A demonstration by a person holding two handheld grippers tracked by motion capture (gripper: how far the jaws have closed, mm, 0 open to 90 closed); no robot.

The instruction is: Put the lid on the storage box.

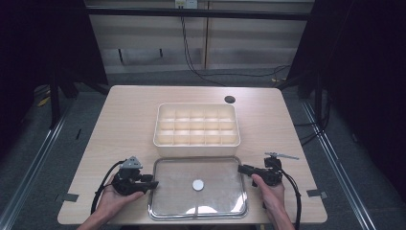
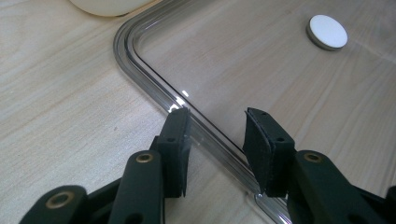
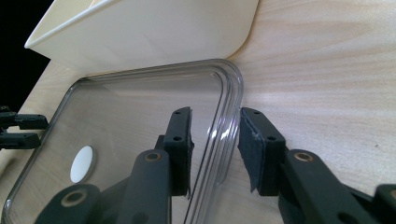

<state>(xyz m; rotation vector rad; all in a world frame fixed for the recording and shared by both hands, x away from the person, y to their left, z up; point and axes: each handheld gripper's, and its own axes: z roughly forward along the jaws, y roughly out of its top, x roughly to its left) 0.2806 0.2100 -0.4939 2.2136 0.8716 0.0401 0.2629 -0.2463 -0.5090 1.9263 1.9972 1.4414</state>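
Clear rectangular plastic lid [image 1: 198,207] with white round knob [image 1: 198,185] lies flat on pale wood surface [image 1: 129,120], just before cream compartmented box [image 1: 197,141]. Left gripper [image 2: 215,140] and right gripper [image 3: 215,140] both parted, each straddling lid rim. Likely step: grasping lid edges. Next: clench both, lift level.

Each black claw [image 2: 215,151] has brass-ringed pivots, small screws, and a trailing black cable.

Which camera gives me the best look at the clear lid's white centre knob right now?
The left gripper view: the white knob sits close, sharp and unobstructed on the clear lid. The right gripper view shows it smaller and oblique; the high view shows it as a small dot.
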